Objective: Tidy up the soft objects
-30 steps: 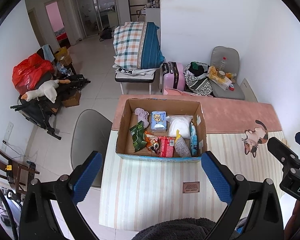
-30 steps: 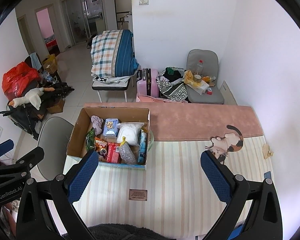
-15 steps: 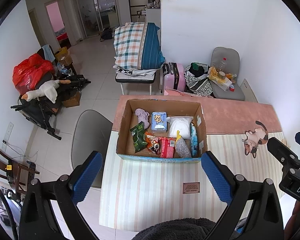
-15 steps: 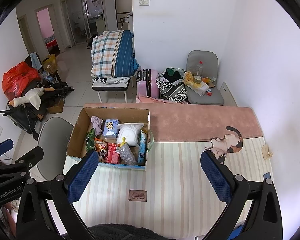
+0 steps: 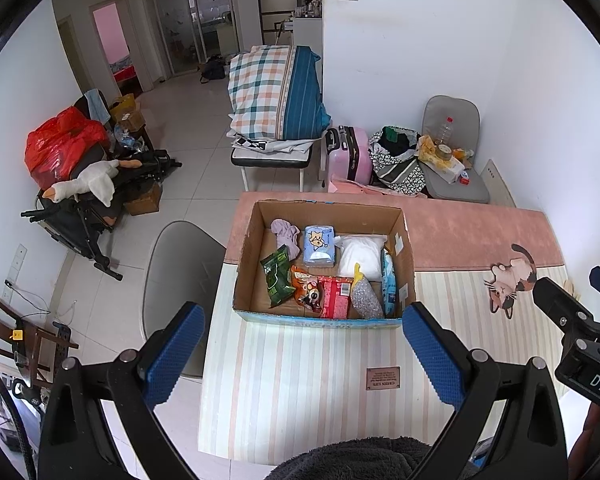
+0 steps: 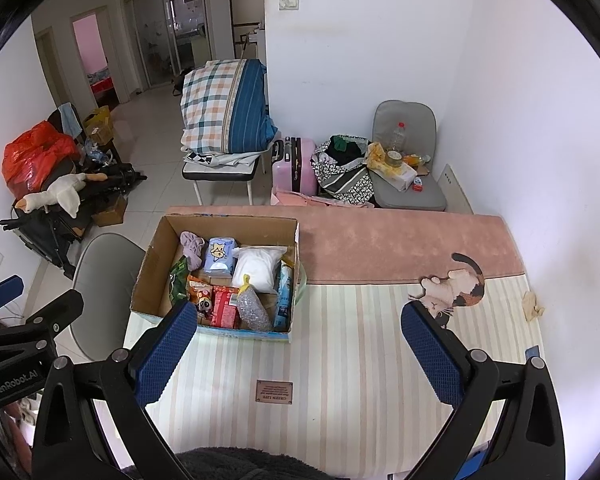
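Observation:
An open cardboard box stands on the striped table mat. In it lie a purple cloth, a blue tissue pack, a white soft bag, a green snack bag, a red packet and other pouches. My left gripper is open and empty, high above the table in front of the box. My right gripper is open and empty, to the right of the box.
A pink mat covers the table's far part, with a cat figure at the right. A grey chair stands left of the table. A dark fuzzy thing lies at the near edge. Floor clutter lies beyond.

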Available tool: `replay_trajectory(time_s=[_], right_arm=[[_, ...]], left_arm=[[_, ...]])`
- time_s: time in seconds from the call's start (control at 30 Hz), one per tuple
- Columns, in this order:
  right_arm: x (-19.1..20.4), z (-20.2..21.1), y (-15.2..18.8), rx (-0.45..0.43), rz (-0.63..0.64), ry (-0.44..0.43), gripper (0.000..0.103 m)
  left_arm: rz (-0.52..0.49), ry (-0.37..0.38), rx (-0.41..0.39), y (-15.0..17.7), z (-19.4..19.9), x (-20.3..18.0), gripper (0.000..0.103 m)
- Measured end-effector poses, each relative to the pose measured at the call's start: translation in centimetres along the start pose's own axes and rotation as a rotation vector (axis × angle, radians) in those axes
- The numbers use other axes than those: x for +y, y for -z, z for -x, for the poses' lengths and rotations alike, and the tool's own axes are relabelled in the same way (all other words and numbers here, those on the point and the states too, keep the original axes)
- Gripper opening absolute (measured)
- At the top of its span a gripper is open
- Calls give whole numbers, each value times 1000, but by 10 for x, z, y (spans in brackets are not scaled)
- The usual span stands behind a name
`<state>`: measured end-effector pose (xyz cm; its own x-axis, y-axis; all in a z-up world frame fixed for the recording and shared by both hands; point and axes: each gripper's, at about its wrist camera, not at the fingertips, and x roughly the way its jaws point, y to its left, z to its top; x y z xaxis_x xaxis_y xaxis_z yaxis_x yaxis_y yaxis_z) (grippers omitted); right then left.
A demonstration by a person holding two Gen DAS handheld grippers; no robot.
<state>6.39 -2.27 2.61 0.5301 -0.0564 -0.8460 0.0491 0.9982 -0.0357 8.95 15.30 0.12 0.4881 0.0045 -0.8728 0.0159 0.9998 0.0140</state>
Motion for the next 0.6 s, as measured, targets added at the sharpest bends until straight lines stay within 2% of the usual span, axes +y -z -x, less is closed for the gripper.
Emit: replay_trajectory(time_s=[0.6], right_arm=[[-2, -1, -1, 4, 8, -3, 103]], left_arm=[[1, -8, -2, -5, 4, -3, 101]])
